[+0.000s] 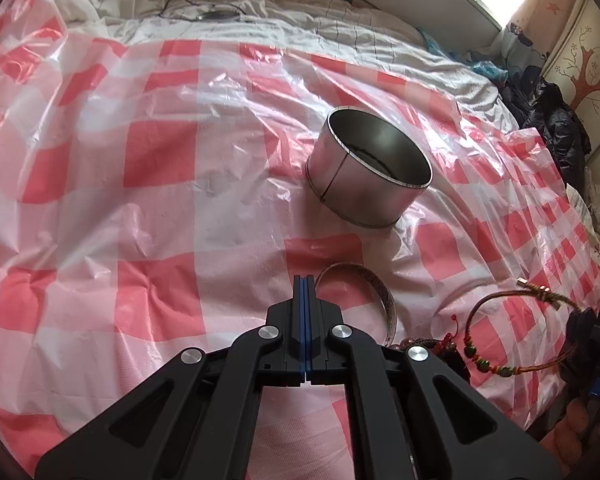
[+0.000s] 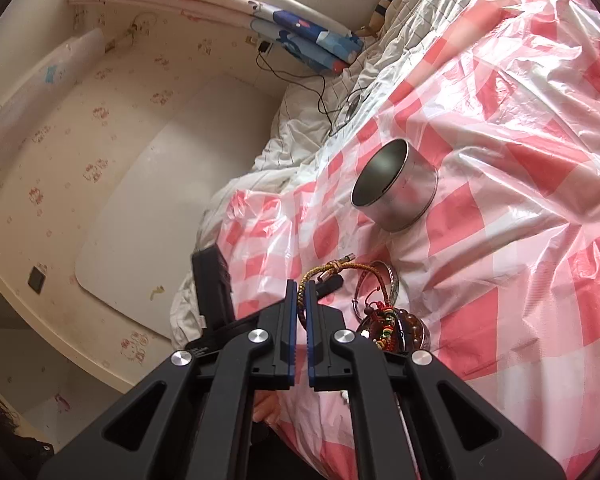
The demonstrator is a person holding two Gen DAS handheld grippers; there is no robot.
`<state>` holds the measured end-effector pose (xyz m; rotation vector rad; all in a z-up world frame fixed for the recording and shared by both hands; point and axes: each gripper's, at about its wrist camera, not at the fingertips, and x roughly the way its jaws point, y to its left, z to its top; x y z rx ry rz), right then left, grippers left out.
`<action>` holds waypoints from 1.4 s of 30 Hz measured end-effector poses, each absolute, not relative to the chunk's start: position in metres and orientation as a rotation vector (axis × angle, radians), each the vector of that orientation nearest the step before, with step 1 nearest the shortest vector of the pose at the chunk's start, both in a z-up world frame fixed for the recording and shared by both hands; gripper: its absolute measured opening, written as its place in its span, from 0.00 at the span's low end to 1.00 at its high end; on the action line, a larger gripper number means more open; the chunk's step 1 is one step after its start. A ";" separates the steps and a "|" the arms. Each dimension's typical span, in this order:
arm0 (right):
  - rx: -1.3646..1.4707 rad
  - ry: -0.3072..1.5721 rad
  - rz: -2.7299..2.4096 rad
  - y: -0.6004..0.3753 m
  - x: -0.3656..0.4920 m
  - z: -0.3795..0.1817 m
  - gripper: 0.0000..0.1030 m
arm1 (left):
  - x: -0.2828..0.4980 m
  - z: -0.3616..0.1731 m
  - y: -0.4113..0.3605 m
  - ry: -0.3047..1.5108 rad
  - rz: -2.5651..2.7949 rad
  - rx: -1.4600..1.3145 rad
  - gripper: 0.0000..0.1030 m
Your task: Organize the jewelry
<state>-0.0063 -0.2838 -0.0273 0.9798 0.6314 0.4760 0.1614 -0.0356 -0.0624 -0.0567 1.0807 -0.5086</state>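
- Two grippers I run: left gripper (image 1: 304,280), jaws clenched, empty.
- Right gripper (image 2: 301,285), jaws grasping braided bracelet (image 2: 320,272).
- Metal tin (image 1: 364,176) upright on bed.

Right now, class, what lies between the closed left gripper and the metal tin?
Only bare checked plastic sheet, seen in the left wrist view, between the left gripper and the metal tin. The patterned bangle lies just aside.
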 end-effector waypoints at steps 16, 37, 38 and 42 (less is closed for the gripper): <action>1.002 0.630 0.484 -0.286 -0.004 -0.027 0.06 | 0.153 -0.069 -0.067 1.005 -0.400 0.247 0.49; 1.038 0.561 0.539 -0.296 0.015 -0.025 0.07 | 0.168 -0.014 -0.031 0.833 -0.537 -0.128 0.02; 1.037 0.562 0.541 -0.296 0.018 -0.024 0.07 | 0.172 -0.011 -0.034 0.820 -0.539 -0.129 0.02; 1.026 0.544 0.557 -0.299 0.032 -0.018 0.07 | 0.193 -0.003 -0.050 0.788 -0.549 -0.162 0.02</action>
